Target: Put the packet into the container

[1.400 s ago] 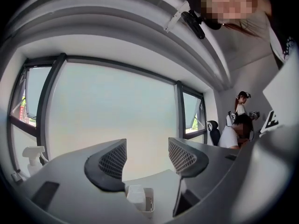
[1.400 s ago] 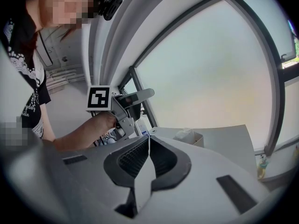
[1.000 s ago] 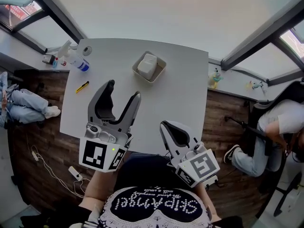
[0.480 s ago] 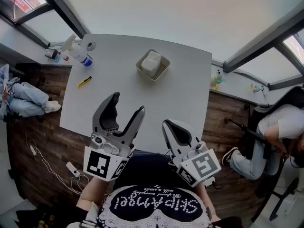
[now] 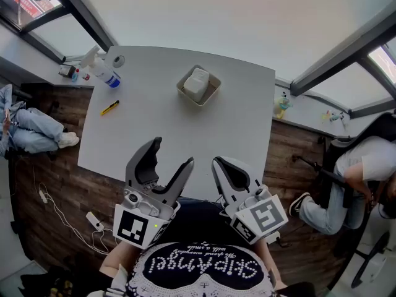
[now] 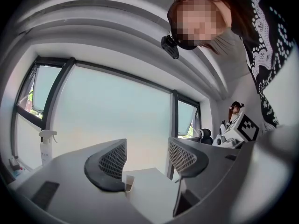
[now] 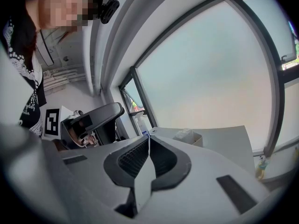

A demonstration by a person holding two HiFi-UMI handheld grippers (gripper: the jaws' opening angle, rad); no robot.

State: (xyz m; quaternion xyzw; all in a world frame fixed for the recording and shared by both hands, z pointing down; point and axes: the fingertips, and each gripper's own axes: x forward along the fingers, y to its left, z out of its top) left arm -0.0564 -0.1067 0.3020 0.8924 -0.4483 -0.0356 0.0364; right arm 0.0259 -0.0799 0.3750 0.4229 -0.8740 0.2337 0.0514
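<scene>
We find the packet [image 5: 196, 83] inside the container [image 5: 212, 92], well ahead of the left hand-held gripper [image 5: 172, 152], whose jaws stand wide and empty. The right hand-held gripper [image 5: 223, 166] is closed on nothing. We judge the placement complete.

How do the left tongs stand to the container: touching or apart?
Apart. The head view shows a stretch of table between the open left tongs and the container holding the packet.

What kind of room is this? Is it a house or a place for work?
Most likely an office or workroom. A plain white table stands by tall windows, and a person sits off to the side on the wooden floor.
</scene>
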